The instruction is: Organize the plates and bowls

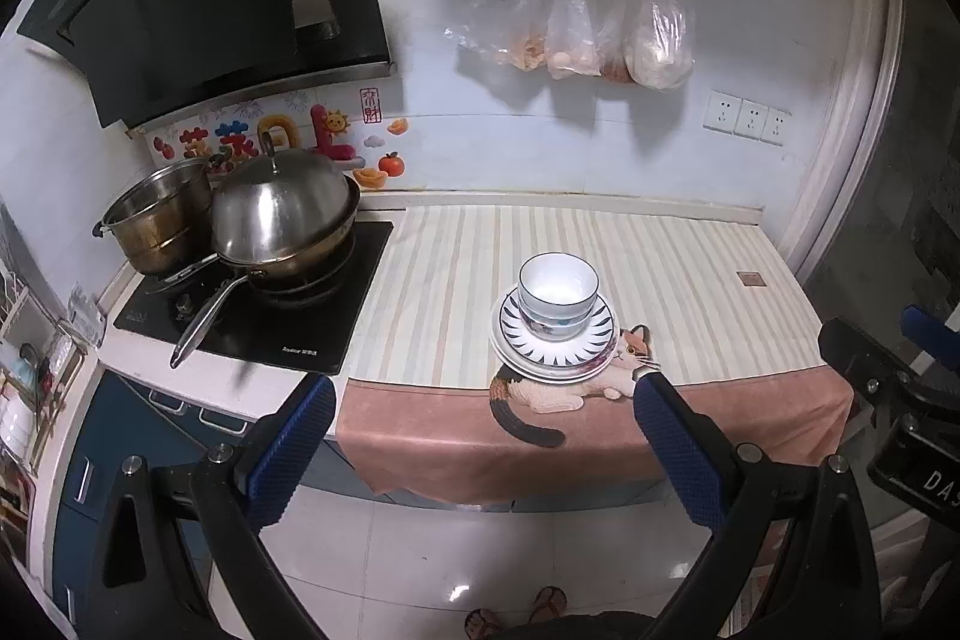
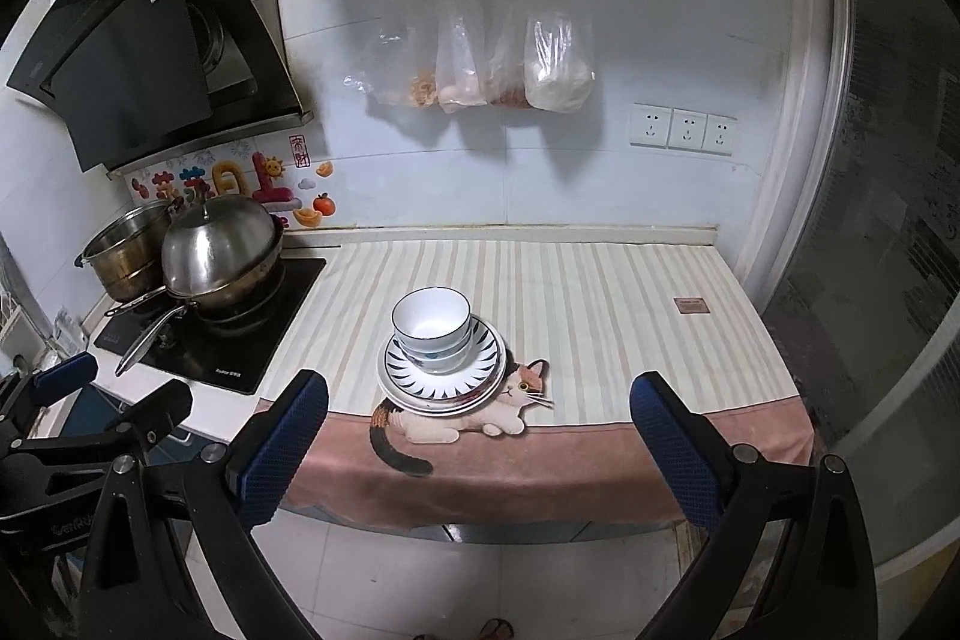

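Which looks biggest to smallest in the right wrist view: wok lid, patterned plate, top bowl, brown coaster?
1. Wok lid and patterned plate look about alike; the plate sits nearer the camera, so I won't rank them.
2. Top bowl.
3. Brown coaster.

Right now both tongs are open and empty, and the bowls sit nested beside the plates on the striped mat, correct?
Not quite. The bowls sit nested on top of the plates, not beside them, as the right wrist view shows. The rest holds: the left tongs and right tongs are open and empty, and the stack is on the striped mat.
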{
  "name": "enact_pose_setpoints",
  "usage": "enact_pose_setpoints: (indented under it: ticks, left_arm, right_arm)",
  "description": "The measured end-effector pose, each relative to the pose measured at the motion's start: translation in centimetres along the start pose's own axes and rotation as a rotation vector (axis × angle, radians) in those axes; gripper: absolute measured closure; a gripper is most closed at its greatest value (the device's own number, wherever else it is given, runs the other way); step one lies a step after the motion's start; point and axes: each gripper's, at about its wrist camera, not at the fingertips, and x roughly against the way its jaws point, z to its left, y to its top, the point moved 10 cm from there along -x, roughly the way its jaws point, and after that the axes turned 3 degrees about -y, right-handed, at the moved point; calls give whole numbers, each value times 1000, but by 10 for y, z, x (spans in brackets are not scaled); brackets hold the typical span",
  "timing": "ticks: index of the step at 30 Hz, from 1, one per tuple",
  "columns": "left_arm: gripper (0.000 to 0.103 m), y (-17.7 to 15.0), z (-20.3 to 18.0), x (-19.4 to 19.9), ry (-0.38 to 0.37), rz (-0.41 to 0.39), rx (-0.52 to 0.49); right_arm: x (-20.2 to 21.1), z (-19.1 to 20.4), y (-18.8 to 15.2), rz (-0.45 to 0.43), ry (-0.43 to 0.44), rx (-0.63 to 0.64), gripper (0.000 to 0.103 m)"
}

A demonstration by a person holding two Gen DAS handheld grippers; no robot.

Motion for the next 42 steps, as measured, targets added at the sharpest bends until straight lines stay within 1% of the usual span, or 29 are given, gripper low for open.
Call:
enact_pose_setpoints:
  ticks: [22,30,42]
  left_arm:
    - [1,0,6,3,6,-6,14]
    - [1,1,0,5,14,-11,22]
    - [1,2,1,5,12,-12,18]
  right_arm:
    - [-5,-2,-2,7,-3,-1,0]
    - [-7,-5,-3,7,2,-1,0]
    - [-7,-7,0,4,5,-4,0]
